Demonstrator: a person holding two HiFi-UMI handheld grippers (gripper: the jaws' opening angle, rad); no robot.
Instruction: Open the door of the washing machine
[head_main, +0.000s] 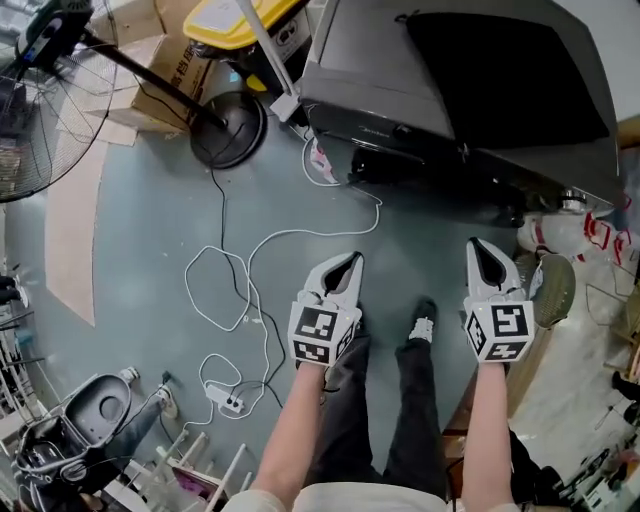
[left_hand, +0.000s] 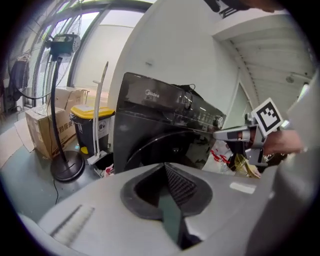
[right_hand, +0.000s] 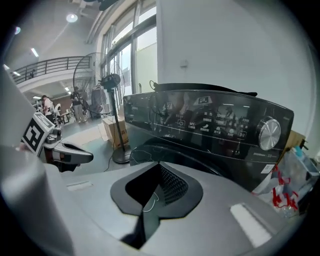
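The dark grey washing machine (head_main: 470, 110) stands ahead of me with a black cloth (head_main: 510, 70) on its top. Its round dark door (left_hand: 162, 150) is closed, under a glossy control panel (right_hand: 210, 125) with a silver knob (right_hand: 270, 134). My left gripper (head_main: 350, 262) is held over the floor in front of the machine, shut and empty, well short of the door. My right gripper (head_main: 480, 248) hangs beside it to the right, also shut with nothing in it. Each gripper shows in the other's view: the right gripper (left_hand: 235, 134) and the left gripper (right_hand: 70, 152).
A standing fan's round base (head_main: 228, 128) and pole sit left of the machine, beside a yellow-lidded bin (left_hand: 90, 125) and cardboard boxes (head_main: 170, 75). White and black cables with a power strip (head_main: 232, 403) trail over the floor. Plastic bags (head_main: 560, 235) lie at the machine's right.
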